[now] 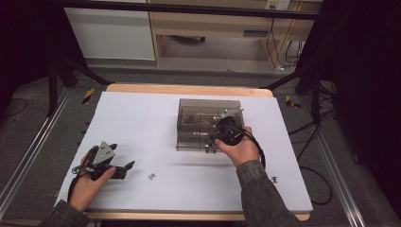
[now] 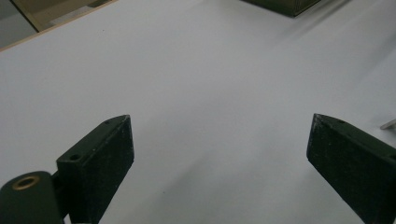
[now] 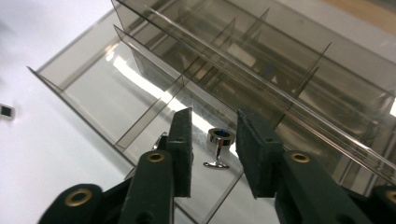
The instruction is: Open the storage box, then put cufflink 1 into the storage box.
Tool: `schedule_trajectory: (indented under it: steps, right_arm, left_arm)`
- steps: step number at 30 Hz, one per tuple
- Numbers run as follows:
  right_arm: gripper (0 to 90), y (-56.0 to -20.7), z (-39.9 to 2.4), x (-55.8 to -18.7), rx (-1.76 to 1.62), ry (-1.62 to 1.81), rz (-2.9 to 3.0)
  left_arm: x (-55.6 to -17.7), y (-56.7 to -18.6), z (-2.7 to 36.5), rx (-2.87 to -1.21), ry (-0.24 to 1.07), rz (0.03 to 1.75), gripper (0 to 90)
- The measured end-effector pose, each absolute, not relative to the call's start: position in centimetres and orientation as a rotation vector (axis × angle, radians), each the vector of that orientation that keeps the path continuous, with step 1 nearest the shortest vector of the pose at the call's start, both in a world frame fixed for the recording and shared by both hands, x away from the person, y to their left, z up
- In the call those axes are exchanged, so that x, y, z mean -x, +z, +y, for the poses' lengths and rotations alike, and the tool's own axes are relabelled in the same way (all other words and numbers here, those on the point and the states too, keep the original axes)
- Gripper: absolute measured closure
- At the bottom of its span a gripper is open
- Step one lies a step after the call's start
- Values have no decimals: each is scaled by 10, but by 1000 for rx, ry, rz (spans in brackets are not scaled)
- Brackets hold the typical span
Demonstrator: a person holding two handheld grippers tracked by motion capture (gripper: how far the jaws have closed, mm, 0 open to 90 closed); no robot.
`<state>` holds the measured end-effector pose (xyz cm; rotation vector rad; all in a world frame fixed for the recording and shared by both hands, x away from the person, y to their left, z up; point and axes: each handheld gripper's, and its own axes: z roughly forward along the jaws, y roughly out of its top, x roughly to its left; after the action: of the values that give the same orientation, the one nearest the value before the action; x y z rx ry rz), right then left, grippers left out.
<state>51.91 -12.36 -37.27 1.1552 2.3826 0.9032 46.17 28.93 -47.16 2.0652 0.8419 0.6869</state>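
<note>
right gripper spread around small silver cufflink in smoky clear plastic divided box (lower centre); next, withdraw upward.

Two black jaws spread wide over bare white table; dark box corner at top edge, small metal piece at right.

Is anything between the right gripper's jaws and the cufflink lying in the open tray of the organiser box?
Nothing visible. In the right gripper view the silver cufflink stands in the gap between the jaws of the right gripper, on the floor of a front compartment of the smoky clear organiser box. The pads stand apart from it, and the dividers lie to either side.
</note>
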Motion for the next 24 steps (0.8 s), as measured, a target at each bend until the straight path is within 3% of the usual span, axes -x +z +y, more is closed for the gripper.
schedule_trajectory:
  steps: [5,24]
  right_arm:
    - [788,-364,-128,-503,-1122,964,2333]
    - [802,-396,-150,-440,-1133,1068,2201]
  left_arm:
    - [-462,-472,288,-2068,679,837,72]
    - [-456,-455,279,-2040,653,785,73]
